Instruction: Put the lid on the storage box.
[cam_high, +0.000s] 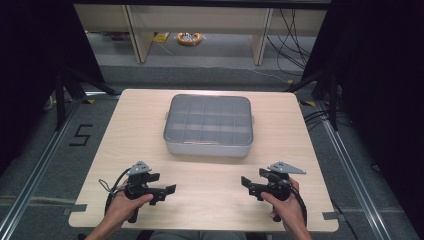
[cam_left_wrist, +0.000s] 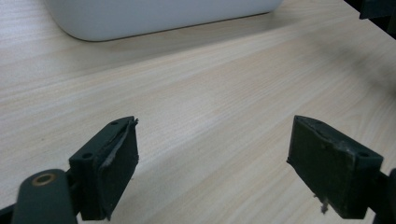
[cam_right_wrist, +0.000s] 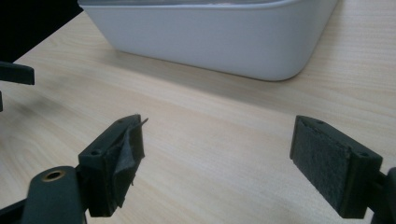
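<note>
A pale grey box (cam_high: 208, 125) with a clear lid over a grid of compartments sits in the middle of the wooden table (cam_high: 145, 130). My left gripper (cam_high: 169, 190) is held low near the front left, pointing toward the table's centre, jaws open with nothing between them (cam_left_wrist: 212, 156). My right gripper (cam_high: 246, 183) mirrors it at the front right, also open and empty (cam_right_wrist: 217, 161). The box's rounded corner (cam_right_wrist: 261, 46) lies ahead of the right jaws, and its lower wall (cam_left_wrist: 154, 18) ahead of the left jaws. Both grippers stand apart from the box.
A wide strip of bare wood (cam_high: 207, 175) lies between the grippers and the box. The table ends just behind the hands. Beyond the far edge are grey floor, furniture legs (cam_high: 137, 35), loose cables (cam_high: 295, 45) and black tripod legs (cam_high: 75, 82).
</note>
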